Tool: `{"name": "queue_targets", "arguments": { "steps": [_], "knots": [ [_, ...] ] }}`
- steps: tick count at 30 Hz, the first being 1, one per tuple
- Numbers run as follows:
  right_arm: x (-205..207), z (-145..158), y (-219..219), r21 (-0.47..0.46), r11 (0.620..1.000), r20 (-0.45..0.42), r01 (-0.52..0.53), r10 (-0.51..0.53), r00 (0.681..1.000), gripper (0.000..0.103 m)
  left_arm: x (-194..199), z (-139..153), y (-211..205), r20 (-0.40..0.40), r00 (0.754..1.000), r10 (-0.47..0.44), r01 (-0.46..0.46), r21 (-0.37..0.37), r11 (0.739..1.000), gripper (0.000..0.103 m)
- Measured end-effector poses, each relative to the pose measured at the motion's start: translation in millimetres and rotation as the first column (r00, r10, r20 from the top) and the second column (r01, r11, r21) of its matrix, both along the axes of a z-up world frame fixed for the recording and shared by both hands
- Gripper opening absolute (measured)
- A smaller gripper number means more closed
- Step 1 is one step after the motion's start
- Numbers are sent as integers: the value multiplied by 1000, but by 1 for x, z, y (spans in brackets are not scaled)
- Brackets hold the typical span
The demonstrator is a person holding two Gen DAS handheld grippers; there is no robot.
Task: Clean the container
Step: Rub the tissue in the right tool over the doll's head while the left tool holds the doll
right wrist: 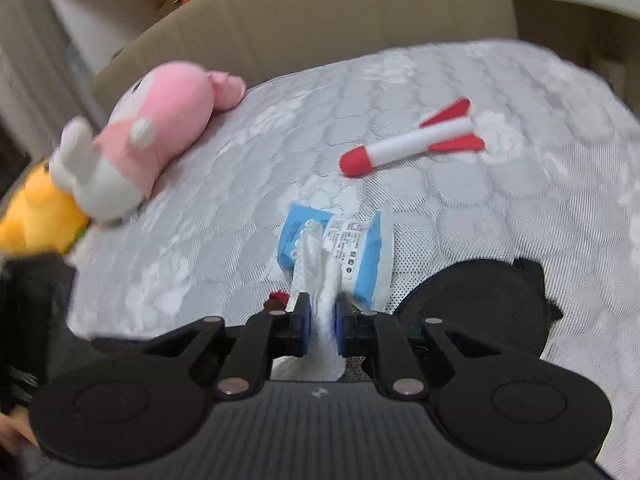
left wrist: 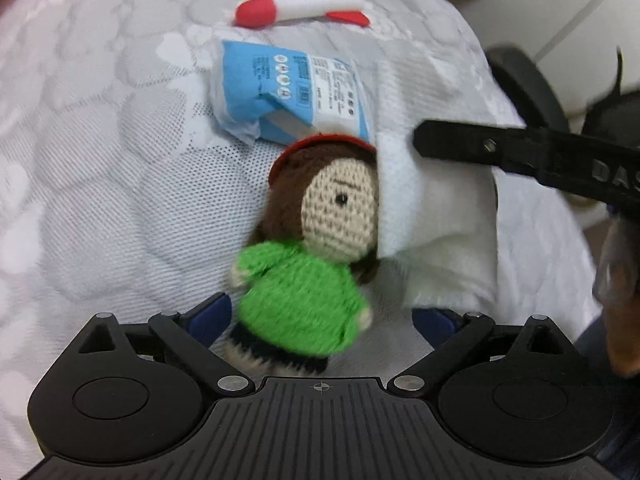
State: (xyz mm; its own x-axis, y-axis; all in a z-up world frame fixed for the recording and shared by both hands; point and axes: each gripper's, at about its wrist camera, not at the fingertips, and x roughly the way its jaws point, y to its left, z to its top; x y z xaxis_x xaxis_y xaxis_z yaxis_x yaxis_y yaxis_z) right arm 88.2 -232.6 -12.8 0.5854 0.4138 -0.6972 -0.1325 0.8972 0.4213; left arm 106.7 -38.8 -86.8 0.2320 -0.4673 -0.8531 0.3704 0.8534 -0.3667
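Observation:
A crocheted doll [left wrist: 308,264] with brown hair, a red hat and a green sweater lies between the wide-apart jaws of my left gripper [left wrist: 322,320], which is open around its legs. My right gripper [right wrist: 322,318] is shut on a white wet wipe [right wrist: 322,284] and holds it against the right side of the doll's head; the wipe also shows in the left wrist view [left wrist: 436,216]. The right gripper's black finger [left wrist: 520,156] reaches in from the right. A blue wipe pack [left wrist: 296,92] lies just beyond the doll, and it shows in the right wrist view [right wrist: 352,248].
All lies on a grey quilted mattress [left wrist: 100,160]. A red and white foam rocket [right wrist: 412,144] lies farther back. A pink and white plush [right wrist: 152,132] and a yellow plush [right wrist: 32,216] lie at the left. A cardboard box [right wrist: 320,16] stands behind the mattress.

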Motion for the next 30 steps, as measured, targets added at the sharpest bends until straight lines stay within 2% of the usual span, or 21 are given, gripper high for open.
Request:
{"name": "queue_targets", "arguments": {
  "steps": [1,2,3,4,5,6,7,8,9,10,12,13,14,18,19,21,23,25,26,28,30],
  "knots": [
    [3,-2,-5,30,999,-11,12,-12,1000,14,-1,1,-4,35,999,-6,5,37,999,68],
    [5,-3,-8,51,998,-18,24,-23,1000,14,-1,2,-9,72,997,-30,24,92,995,61],
    [6,-4,-10,60,998,-18,35,-34,999,14,-4,6,-13,124,990,-69,51,143,988,61],
    [7,-5,-12,69,997,-19,46,-45,999,14,-12,12,-20,209,970,-127,80,216,973,61],
    [8,-5,-14,77,995,-17,59,-58,998,14,-21,18,-27,301,932,-201,105,306,946,61],
    [9,-4,-16,86,994,-9,73,-73,997,12,-34,21,-38,399,861,-316,126,435,892,61],
    [9,-2,-18,107,991,1,85,-85,996,12,-51,17,-49,471,751,-462,121,590,798,61],
    [10,0,-21,144,985,12,95,-98,995,12,-65,8,-58,489,649,-583,96,707,700,61],
    [11,2,-26,200,974,23,104,-110,994,11,-75,-1,-64,471,588,-657,87,771,631,61],
    [13,5,-29,273,956,32,102,-115,993,11,-82,-8,-68,436,563,-702,113,801,588,62],
    [16,7,-32,387,919,49,81,-108,993,11,-89,-11,-71,393,584,-710,183,789,587,64],
    [17,7,-31,410,910,61,66,-100,993,11,-90,-11,-72,381,594,-708,207,779,592,70],
    [18,6,-26,386,921,69,49,-82,994,11,-92,-11,-73,368,604,-707,231,768,597,71],
    [24,-13,1,260,965,8,-28,27,1000,11,-81,5,-66,367,709,-603,268,650,711,82],
    [25,-16,8,232,971,-12,-53,57,998,11,-75,9,-62,357,750,-557,272,602,751,86],
    [22,-17,21,150,983,-20,-103,107,994,12,-62,15,-52,319,829,-460,265,500,824,86],
    [17,-16,31,75,987,-11,-139,140,990,13,-51,16,-42,272,882,-385,248,428,869,86],
    [12,-14,36,42,985,3,-167,167,986,18,-47,15,-36,248,899,-361,241,409,880,87],
    [9,-13,38,33,983,10,-179,178,984,23,-47,14,-33,243,901,-359,240,409,880,89],
    [5,-11,42,18,980,22,-200,200,980,24,-42,10,-39,238,899,-368,247,419,874,91],
    [4,-11,43,7,977,21,-215,215,976,12,-41,9,-39,228,899,-375,255,422,870,91]
  ]
}}
